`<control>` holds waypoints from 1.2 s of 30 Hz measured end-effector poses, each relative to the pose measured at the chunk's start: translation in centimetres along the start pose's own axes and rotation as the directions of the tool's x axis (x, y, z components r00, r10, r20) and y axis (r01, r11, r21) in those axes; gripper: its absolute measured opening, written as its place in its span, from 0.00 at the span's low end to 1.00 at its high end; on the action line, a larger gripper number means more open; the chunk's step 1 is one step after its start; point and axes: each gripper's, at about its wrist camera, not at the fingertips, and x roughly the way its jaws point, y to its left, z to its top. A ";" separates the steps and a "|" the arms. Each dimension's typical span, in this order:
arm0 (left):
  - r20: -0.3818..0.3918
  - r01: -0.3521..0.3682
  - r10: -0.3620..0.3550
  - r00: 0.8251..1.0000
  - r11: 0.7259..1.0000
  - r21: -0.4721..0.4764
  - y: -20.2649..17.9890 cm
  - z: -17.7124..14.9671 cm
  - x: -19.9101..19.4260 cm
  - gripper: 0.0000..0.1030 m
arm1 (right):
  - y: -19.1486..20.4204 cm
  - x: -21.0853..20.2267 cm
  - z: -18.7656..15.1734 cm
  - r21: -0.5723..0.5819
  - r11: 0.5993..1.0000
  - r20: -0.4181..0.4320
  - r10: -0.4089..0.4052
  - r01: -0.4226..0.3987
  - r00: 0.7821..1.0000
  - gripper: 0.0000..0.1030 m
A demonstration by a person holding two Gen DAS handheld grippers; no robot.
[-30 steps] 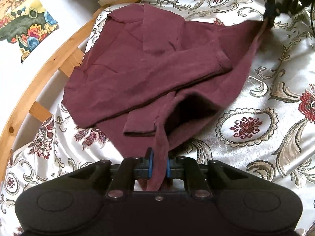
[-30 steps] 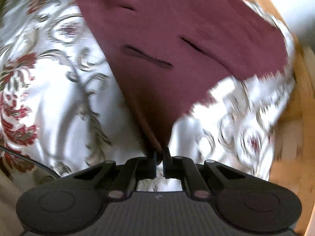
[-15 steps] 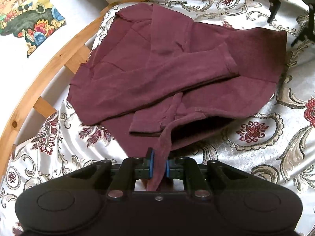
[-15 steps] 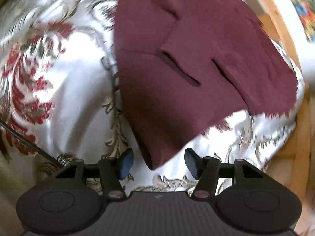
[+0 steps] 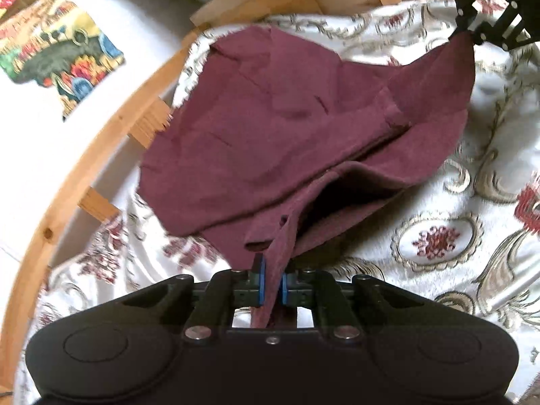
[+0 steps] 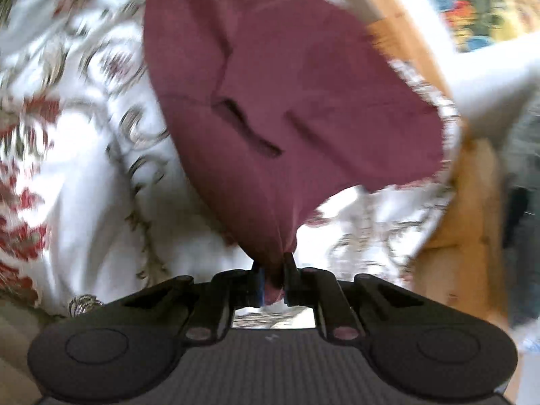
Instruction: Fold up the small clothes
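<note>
Maroon garment (image 5: pixel 303 128) lies partly folded on floral satin cloth (image 5: pixel 455 236), sleeve crossing body. Left claw (image 5: pixel 272 281) clamped on near hem strip, blue pads (image 5: pixel 262 280) pinching fabric, hem lifted, dark opening beside it. Right claw (image 6: pixel 272 280) closed on bunched corner of same garment (image 6: pixel 287 101); seen from left camera at far right corner (image 5: pixel 467 30), fabric pulled up taut. Curved wooden frame (image 5: pixel 84 168) borders cloth. Colourful patterned piece (image 5: pixel 57 57) lies beyond frame. Right view blurred.
</note>
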 end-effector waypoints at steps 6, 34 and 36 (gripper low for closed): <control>-0.019 0.031 -0.030 0.999 0.999 0.016 0.8 1.4 -5.1 0.08 | -1.5 -5.8 -0.3 0.078 0.996 0.049 -0.056 0.052 0.997 0.10; -0.089 0.388 -0.379 0.921 0.914 0.120 -9.4 -0.6 -11.4 0.56 | 1.4 -13.0 -5.3 0.375 0.922 0.057 0.086 -0.102 0.995 0.07; -0.102 0.417 -0.405 0.909 0.895 0.159 -11.1 0.0 -10.9 0.68 | 0.1 -12.8 -5.2 0.428 0.894 0.080 0.107 -0.131 0.991 0.07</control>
